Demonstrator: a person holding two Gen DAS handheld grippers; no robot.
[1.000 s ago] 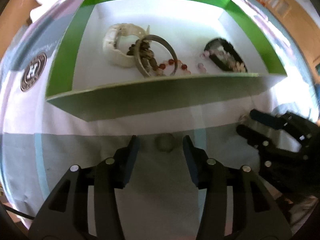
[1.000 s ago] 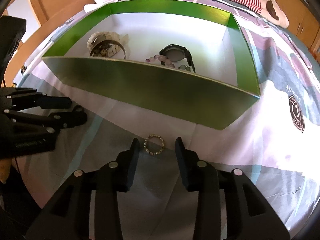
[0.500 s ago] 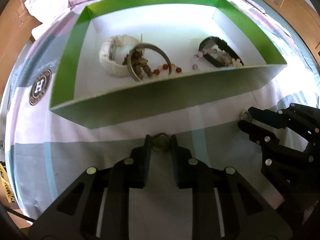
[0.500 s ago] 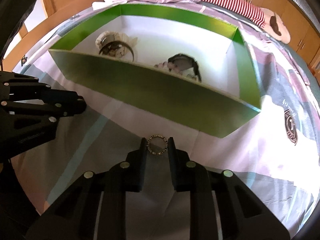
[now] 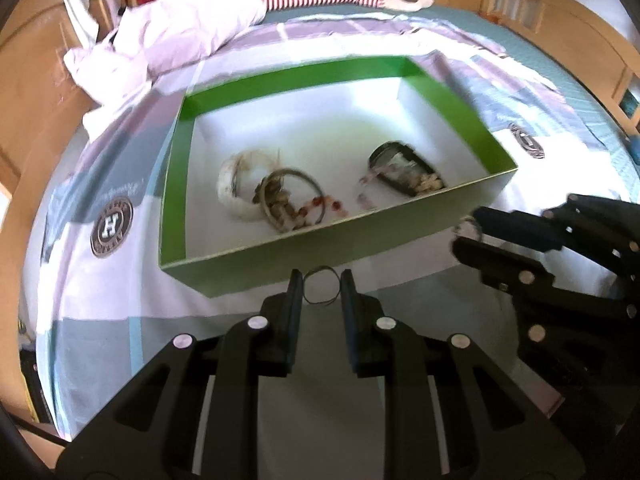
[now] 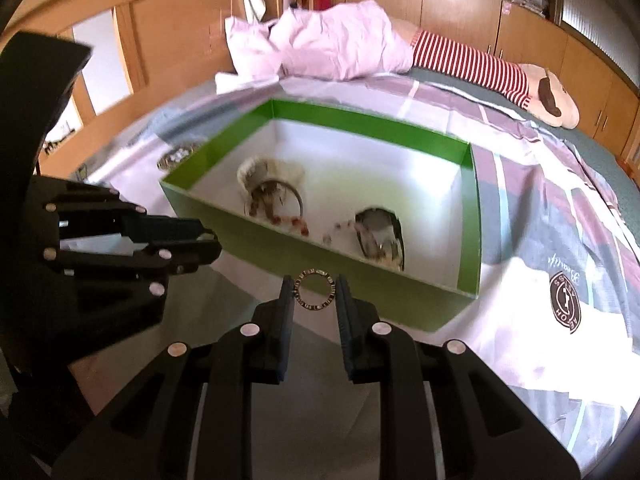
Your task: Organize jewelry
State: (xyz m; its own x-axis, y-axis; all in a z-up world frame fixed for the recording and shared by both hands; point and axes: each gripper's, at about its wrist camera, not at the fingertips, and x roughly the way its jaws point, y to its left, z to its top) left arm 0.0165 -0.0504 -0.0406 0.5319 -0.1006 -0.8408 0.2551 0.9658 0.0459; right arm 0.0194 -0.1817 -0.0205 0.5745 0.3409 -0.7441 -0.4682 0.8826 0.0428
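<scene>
Left gripper [image 5: 321,289]: pressed onto a thin dark ring [image 5: 321,290], one pad on each side of the hoop; held in the air in front of the box's near wall.
Right gripper [image 6: 314,290]: pinching a studded ring [image 6: 315,289] between its two pads, the hoop facing the camera; also raised, just short of the near wall.
Grippers to each other: side by side and apart; in the left wrist view the right gripper [image 5: 472,236] shows at the right edge with a pale ring at its tips.
Green box [image 5: 460,108]: open-topped, green walls, white floor, resting on the bedspread beyond both grippers.
Box, left part: a white bracelet [image 5: 236,196] with a metal bangle [image 5: 294,196] leaning against it, and dark beads bunched inside the bangle.
Box, middle: red beads [image 5: 326,202] lie on the floor just beside the bangle.
Box, right part: a dark watch [image 5: 404,172] near the front wall, pale beads touching it.
Bedspread [image 6: 540,216]: patchwork of white, grey and mauve with round logo badges.
Far end of bed: crumpled pink bedding [image 6: 332,46] and a red-and-white striped plush [image 6: 480,66].
</scene>
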